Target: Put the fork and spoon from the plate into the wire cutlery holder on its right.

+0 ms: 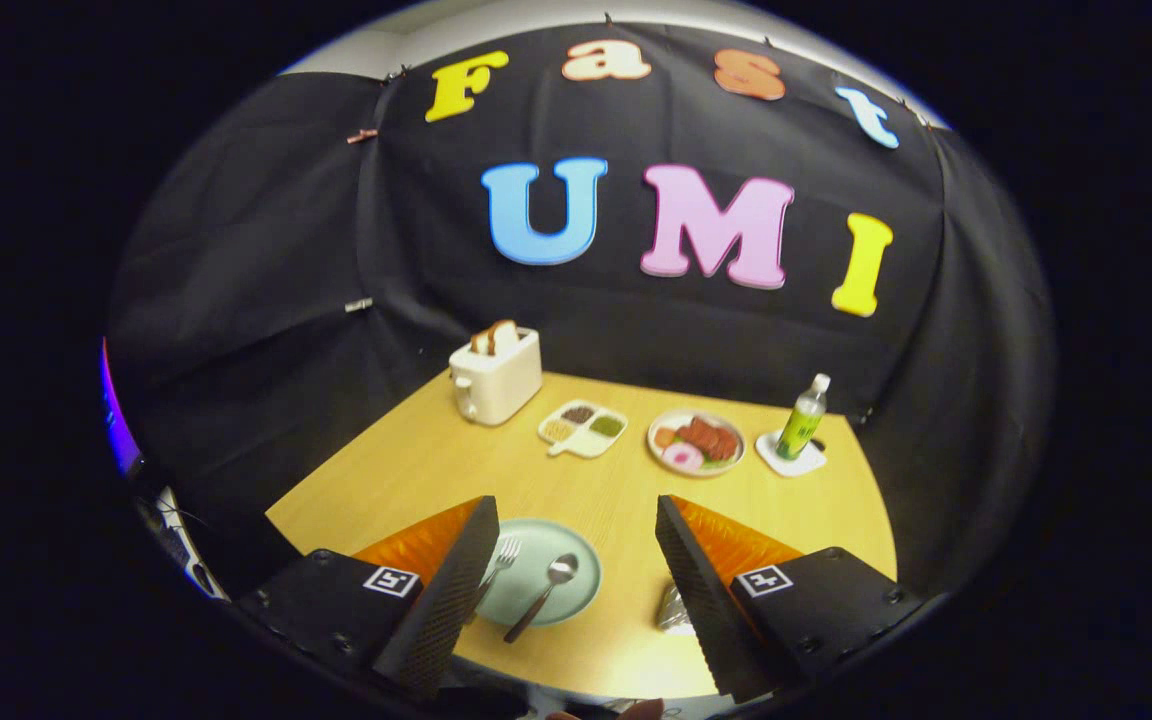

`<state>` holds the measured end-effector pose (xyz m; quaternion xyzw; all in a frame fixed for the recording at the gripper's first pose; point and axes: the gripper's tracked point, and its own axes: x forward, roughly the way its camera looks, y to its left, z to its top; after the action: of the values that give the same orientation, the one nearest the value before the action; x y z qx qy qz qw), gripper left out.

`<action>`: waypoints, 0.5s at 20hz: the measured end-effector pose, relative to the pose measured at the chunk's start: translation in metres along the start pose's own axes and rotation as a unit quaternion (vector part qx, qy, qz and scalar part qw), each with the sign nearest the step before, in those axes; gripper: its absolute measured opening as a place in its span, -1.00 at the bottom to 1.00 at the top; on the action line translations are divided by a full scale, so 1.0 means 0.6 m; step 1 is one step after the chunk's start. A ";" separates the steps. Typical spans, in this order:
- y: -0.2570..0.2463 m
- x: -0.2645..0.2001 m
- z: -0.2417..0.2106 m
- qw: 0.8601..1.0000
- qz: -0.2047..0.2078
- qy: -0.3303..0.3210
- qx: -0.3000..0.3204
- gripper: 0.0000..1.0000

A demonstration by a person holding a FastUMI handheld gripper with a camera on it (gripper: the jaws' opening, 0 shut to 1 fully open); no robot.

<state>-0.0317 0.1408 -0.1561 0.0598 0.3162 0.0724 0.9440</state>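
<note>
A pale green plate [576, 556] lies on the wooden table between my fingers, closer to the left one. On it rest a fork [502, 560], partly hidden behind the left finger, and a spoon [546, 592] with its bowl pointing away from me. The wire cutlery holder [673, 612] peeks out beside the right finger, mostly hidden by it. My gripper [576, 580] hovers above the table, open, with nothing between its fingers.
Farther back stand a white toaster [496, 376] holding bread, a divided dish of condiments [583, 428], a plate of food [697, 442], and a green bottle [802, 420] on a white coaster. Black cloth walls enclose the table.
</note>
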 end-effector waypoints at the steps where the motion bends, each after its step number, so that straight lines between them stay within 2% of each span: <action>1: 0.009 0.021 -0.029 0.999 0.003 0.030 0.012 0.97; 6: 0.038 0.114 -0.172 0.985 0.000 0.163 0.050 0.94; 9: 0.034 0.158 -0.237 0.976 -0.014 0.211 0.056 0.60; 10: 0.031 0.172 -0.257 0.972 -0.020 0.226 0.055 0.56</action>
<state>-0.0456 0.1877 -0.3364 0.0877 0.5256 0.0476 0.8449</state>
